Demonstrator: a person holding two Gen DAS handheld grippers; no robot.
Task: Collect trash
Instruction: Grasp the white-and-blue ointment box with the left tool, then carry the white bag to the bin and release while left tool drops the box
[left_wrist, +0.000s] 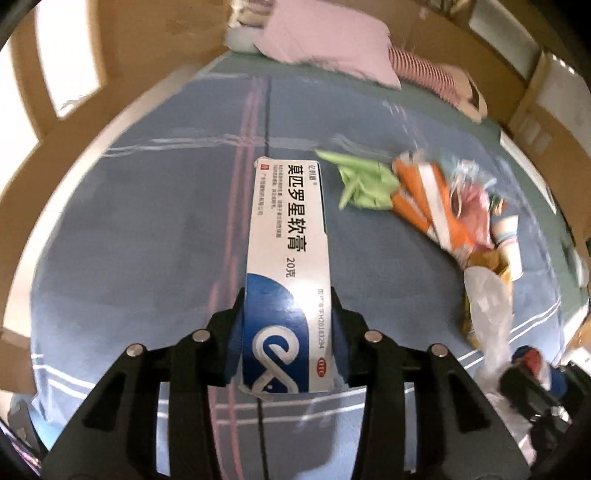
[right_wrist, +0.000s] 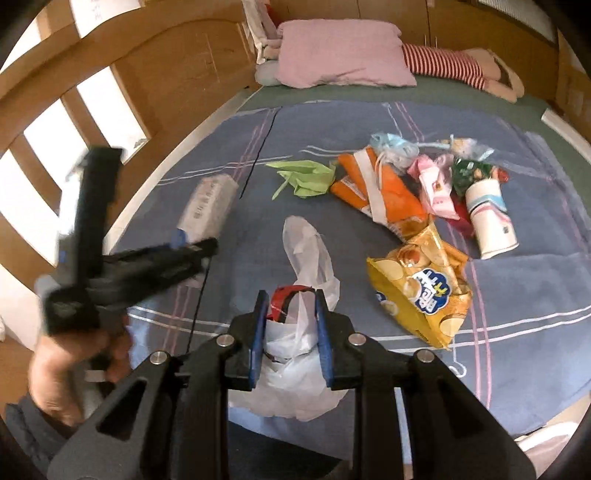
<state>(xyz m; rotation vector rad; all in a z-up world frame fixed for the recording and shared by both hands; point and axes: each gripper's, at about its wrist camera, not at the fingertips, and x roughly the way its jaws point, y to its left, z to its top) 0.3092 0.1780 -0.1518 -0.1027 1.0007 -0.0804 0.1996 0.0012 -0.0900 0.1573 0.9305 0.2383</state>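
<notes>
Left gripper (left_wrist: 288, 295) angled down, clamping ointment box (left_wrist: 286, 236) lengthwise.

The ointment box (left_wrist: 288, 251) reads "莫匹罗星软膏", "20克" and "OTC".

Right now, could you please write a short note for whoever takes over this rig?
Left tool: shut on the white-and-blue ointment box, above the bed.
Right tool: shut on the white plastic bag, which has something red inside.
Done: box picked up, not yet bagged.
Left on the bed: green paper, orange wrapper, yellow chip bag, paper cup, pink and green packets behind.
</notes>
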